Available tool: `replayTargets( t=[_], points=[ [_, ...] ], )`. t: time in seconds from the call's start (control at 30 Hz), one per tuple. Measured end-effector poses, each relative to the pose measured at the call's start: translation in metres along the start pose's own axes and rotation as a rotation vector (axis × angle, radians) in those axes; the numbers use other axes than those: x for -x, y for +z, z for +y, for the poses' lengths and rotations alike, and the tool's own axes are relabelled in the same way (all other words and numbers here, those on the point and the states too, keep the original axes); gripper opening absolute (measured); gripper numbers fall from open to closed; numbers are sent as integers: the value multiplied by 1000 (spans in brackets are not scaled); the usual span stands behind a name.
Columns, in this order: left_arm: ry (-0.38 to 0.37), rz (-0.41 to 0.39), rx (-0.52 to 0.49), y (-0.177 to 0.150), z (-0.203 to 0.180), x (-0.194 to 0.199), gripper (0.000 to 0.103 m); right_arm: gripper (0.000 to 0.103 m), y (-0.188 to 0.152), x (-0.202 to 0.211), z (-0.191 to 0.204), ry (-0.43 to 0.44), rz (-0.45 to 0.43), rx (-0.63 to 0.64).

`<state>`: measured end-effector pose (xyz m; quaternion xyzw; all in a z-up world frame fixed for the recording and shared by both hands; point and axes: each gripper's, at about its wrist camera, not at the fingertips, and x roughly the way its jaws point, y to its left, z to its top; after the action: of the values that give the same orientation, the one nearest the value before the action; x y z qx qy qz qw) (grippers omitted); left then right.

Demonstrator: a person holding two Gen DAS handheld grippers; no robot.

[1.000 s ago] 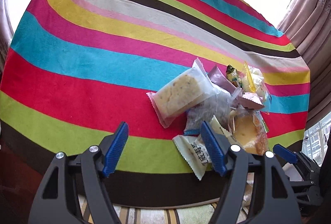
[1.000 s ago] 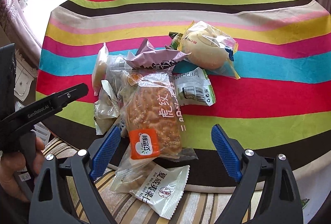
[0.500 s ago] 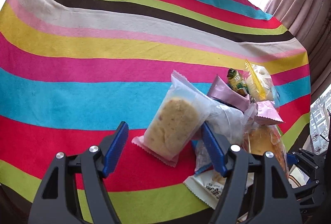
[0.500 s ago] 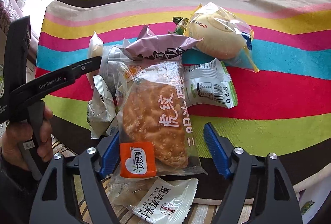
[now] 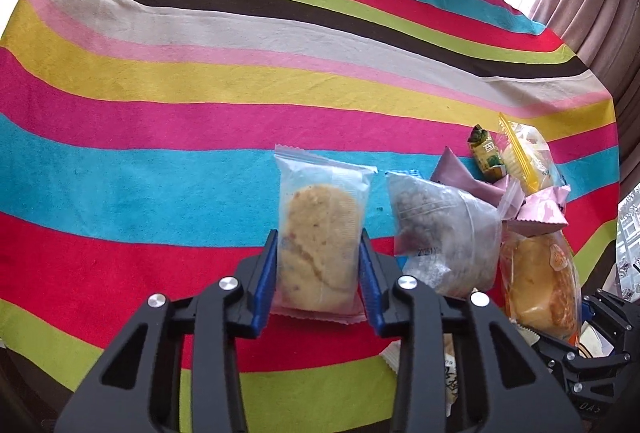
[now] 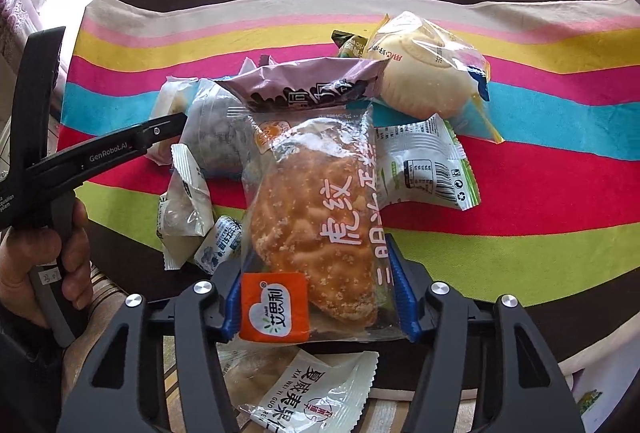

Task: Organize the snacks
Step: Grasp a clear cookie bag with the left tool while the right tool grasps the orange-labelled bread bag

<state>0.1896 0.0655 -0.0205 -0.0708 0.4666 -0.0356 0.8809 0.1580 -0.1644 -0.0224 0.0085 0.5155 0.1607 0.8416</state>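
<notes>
My left gripper (image 5: 319, 265) has just been closing on the pale cake packet (image 5: 318, 245), pads pressing its sides, left of the snack pile (image 5: 472, 233). It looks light, crushable and slippery. My right gripper (image 6: 314, 297), also closing, clamps the tiger-skin bread packet (image 6: 316, 225) on the pile's near edge.

Striped cloth (image 5: 168, 137) is lying bare left of and beyond the snack pile (image 5: 484, 217); the pile is crowding its right, near side.
</notes>
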Motion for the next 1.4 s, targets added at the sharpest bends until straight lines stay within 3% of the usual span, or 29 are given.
replayTargets(
  t=[0.5,0.83,1.4],
  points=[
    [145,-24,136,-28,13,50,36,49,-15,30,6,-20,-57,44],
    [126,-45,148,-48,-3,79,36,49,-34,55,-1,0,-83,30],
    [90,-40,74,-68,-46,102,36,49,-63,87,-27,24,-73,-30]
  ],
)
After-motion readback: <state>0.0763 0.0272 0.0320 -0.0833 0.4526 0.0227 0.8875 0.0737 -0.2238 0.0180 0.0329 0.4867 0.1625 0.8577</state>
